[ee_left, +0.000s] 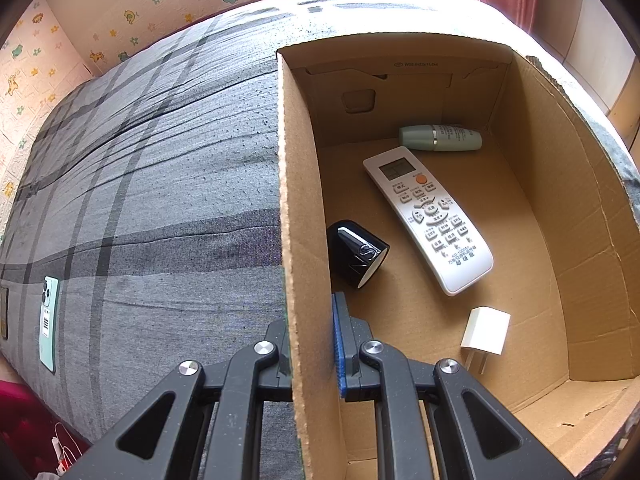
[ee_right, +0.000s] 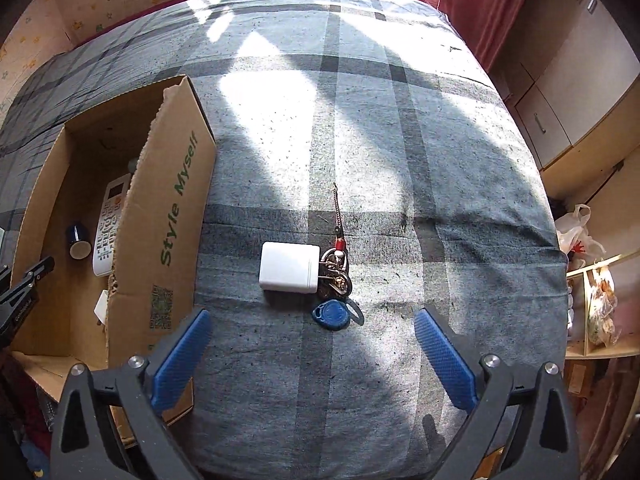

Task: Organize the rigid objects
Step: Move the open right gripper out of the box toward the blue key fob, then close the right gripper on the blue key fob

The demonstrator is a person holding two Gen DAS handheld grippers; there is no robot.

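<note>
1. The left gripper (ee_left: pixel 312 344) is clamped on the cardboard box (ee_left: pixel 298 200) wall.
2. The right gripper (ee_right: pixel 312 354) is held wide apart, empty, above a white charger (ee_right: pixel 289 266) and keys (ee_right: pixel 336 276) lying on the bed (ee_right: pixel 440 200).
3. A remote (ee_left: pixel 428 216) lies inside the box.

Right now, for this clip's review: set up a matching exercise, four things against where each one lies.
Things:
1. remote control
2. bunch of keys
3. phone
4. left gripper

Places:
A. on the bedspread, far from the box
B. clamped on the cardboard box wall
C. inside the box
D. on the bedspread, against the white charger

Pairs: 1-C, 2-D, 3-A, 4-B
</note>
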